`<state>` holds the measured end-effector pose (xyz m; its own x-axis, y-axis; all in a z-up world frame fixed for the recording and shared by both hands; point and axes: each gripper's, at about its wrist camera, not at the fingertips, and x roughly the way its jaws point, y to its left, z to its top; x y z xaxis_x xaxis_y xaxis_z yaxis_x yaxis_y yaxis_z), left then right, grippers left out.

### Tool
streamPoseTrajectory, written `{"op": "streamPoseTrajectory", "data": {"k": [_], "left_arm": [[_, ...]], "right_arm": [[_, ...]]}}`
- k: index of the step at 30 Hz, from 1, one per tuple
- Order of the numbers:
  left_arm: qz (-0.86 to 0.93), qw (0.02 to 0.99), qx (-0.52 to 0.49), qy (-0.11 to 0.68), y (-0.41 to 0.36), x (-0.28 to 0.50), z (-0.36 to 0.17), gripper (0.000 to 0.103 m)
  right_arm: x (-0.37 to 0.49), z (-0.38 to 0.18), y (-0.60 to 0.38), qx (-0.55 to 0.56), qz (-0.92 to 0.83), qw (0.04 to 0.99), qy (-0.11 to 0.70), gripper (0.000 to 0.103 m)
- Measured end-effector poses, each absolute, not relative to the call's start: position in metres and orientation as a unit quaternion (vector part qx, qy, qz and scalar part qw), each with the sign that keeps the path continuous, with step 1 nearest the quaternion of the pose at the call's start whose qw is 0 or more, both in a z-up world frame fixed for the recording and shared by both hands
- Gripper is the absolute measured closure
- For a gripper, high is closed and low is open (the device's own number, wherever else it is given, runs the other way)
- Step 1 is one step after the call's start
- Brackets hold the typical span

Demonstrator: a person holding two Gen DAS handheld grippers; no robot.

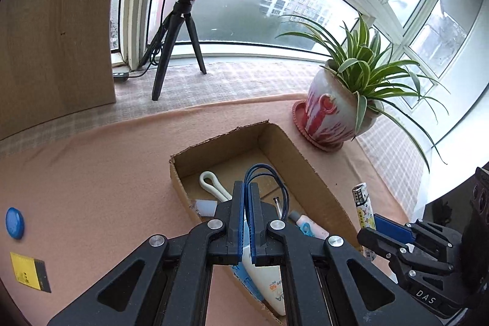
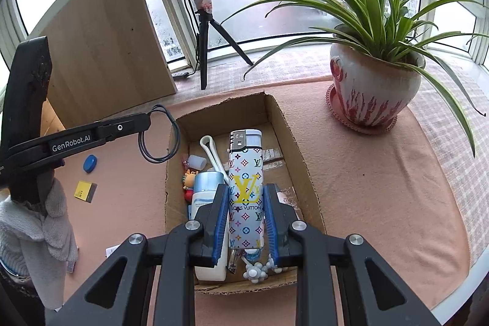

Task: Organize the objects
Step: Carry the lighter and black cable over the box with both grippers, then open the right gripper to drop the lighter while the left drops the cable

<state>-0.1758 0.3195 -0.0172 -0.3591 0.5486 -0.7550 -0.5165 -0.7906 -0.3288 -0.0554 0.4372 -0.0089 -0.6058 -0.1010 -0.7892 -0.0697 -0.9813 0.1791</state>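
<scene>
An open cardboard box [image 1: 293,148] [image 2: 290,124] sits on the pink cloth and holds a white loop tool [image 1: 211,184] [image 2: 211,152], tubes and small toys. My left gripper [image 1: 247,188] [image 2: 148,119] is shut on a coiled dark blue cable [image 1: 272,173] [image 2: 159,136], held at the box's left rim. My right gripper [image 2: 246,197] [image 1: 374,226] is shut on a white patterned lighter [image 2: 246,188] [image 1: 363,203], held upright above the box.
A blue cap [image 1: 14,222] [image 2: 90,163] and a yellow-and-black card [image 1: 29,271] [image 2: 85,191] lie on the cloth left of the box. A potted spider plant [image 2: 373,87] [image 1: 336,112] stands at the right. A ring light tripod [image 2: 204,51] and a wooden board [image 1: 58,20] stand behind.
</scene>
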Motion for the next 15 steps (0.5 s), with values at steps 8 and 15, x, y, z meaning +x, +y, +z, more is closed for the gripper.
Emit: {"op": "streamPoseTrajectory", "data": {"k": [8, 15], "left_arm": [[0.827, 0.298, -0.476, -0.013, 0.322, -0.179, -0.032, 0.047], [0.832, 0.282, -0.477, -0.023, 0.297, -0.178, -0.028, 0.047]], "right_arm": [[-0.056, -0.013, 0.441, 0.444, -0.892, 0.004, -0.089, 0.051], [-0.058, -0.018, 0.437, 0.452, -0.886, 0.008, -0.101, 0.051]]}}
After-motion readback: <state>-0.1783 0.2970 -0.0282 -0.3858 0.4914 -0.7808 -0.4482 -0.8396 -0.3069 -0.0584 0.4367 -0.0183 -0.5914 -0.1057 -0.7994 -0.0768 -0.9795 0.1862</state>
